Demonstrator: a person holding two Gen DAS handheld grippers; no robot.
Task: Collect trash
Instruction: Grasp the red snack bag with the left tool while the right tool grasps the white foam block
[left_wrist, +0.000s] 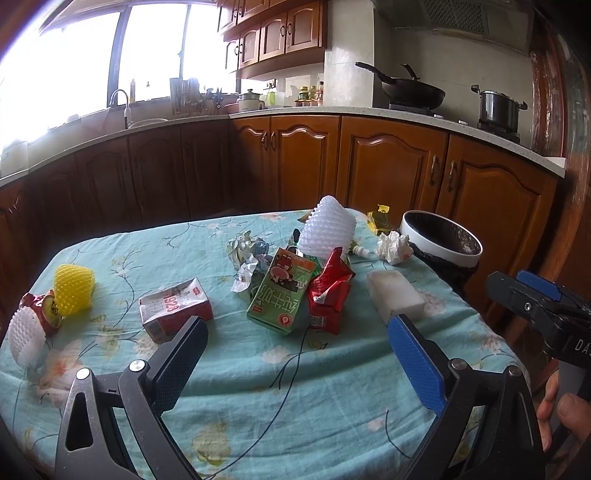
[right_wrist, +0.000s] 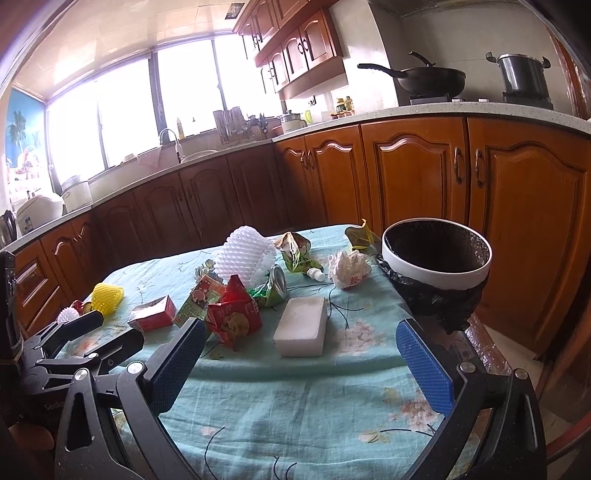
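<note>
Trash lies on a table with a teal floral cloth (left_wrist: 314, 387). A green milk carton (left_wrist: 282, 291), a red snack wrapper (left_wrist: 328, 291), a white foam net (left_wrist: 328, 229), a white foam block (left_wrist: 397, 293), a red and white carton (left_wrist: 173, 308), a yellow foam net (left_wrist: 74, 290) and a crumpled tissue (left_wrist: 393, 247) show. A white-rimmed bin with a black liner (left_wrist: 443, 240) stands at the table's far right; it also shows in the right wrist view (right_wrist: 437, 258). My left gripper (left_wrist: 295, 339) is open and empty above the cloth. My right gripper (right_wrist: 301, 343) is open and empty near the foam block (right_wrist: 303, 326).
Wooden kitchen cabinets (left_wrist: 388, 170) and a counter with a wok (left_wrist: 410, 90) and a pot (left_wrist: 498, 107) run behind the table. A sink (left_wrist: 144, 122) sits under the window. The right gripper shows at the right of the left wrist view (left_wrist: 535, 299).
</note>
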